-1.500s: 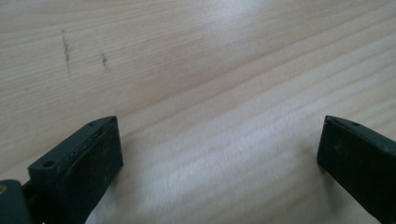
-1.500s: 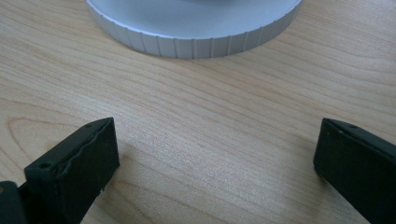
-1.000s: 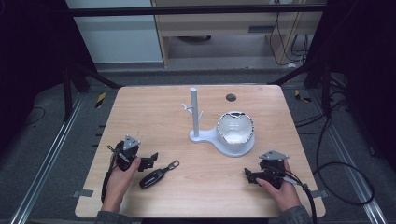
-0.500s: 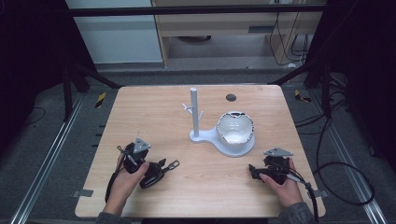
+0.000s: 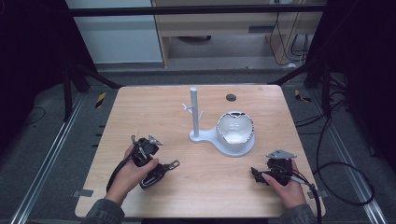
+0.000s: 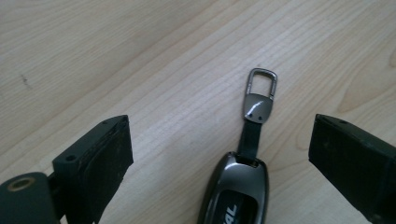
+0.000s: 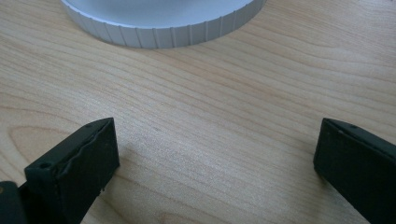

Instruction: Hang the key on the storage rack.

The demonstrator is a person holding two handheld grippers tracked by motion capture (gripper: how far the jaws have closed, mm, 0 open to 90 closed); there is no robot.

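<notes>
Key fob (image 6: pixel 240 186) between wide-open left tongs (image 6: pixel 219 154), untouched.

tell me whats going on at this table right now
A person sits at a wooden table with a two-jaw gripper in each hand. The left gripper is open over a dark car key fob, which lies flat between its jaws with its metal clip pointing away; nothing is clamped yet. The right gripper is open over bare wood near the ribbed base of a white stand with a post, pegs and a shiny heart-shaped dish.
</notes>
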